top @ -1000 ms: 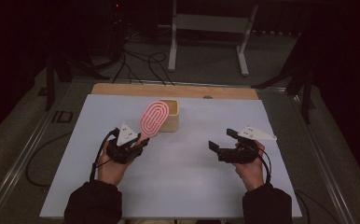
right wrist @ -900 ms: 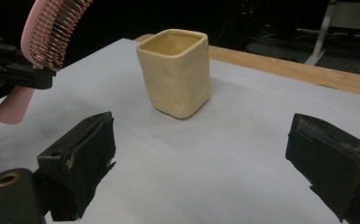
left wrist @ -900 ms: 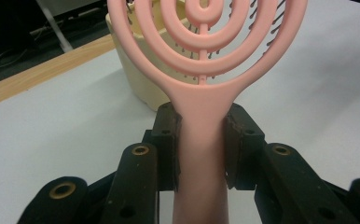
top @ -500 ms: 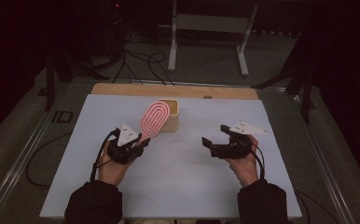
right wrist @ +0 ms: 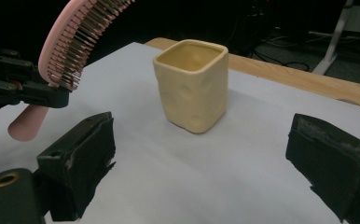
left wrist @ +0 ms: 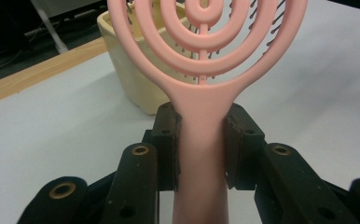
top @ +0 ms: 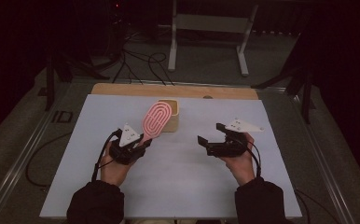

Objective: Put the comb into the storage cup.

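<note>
High view: my left gripper clamps the hairbrush beside the cup — right gripper gapes, bare table between.

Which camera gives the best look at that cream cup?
The right gripper view: the cream cup stands whole, its open mouth visible. The left gripper view has it partly behind the pink hairbrush; the high view shows it small.

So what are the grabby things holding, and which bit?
The left gripper holds the pink hairbrush by its handle, just below the head. The right gripper is open and holds nothing.
</note>
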A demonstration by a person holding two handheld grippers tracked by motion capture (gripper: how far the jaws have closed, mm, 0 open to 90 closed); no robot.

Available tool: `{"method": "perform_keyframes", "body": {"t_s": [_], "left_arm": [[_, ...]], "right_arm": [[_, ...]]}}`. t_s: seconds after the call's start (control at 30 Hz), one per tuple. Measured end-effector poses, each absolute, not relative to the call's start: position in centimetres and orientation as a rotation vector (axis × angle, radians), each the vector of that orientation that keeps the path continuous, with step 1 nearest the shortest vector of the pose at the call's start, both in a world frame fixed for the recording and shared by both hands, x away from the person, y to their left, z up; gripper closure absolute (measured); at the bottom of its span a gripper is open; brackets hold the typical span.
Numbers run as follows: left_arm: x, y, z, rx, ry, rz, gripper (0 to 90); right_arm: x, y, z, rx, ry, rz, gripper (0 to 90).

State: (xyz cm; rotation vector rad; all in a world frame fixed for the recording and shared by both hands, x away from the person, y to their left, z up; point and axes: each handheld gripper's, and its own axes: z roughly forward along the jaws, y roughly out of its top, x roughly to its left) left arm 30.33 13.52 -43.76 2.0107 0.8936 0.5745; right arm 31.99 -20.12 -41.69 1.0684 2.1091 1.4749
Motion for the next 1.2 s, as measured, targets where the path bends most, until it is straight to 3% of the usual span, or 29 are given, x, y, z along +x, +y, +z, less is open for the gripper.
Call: {"method": "perform_keyframes", "body": {"t_s": [1.2], "left_arm": [[29.6, 10.7, -45.0, 2.014, 0.825, 0.602, 69.5]], "right_arm": [[33.7, -14.5, -39.9, 1.049, 2.228, 1.605, 8.4]]}}
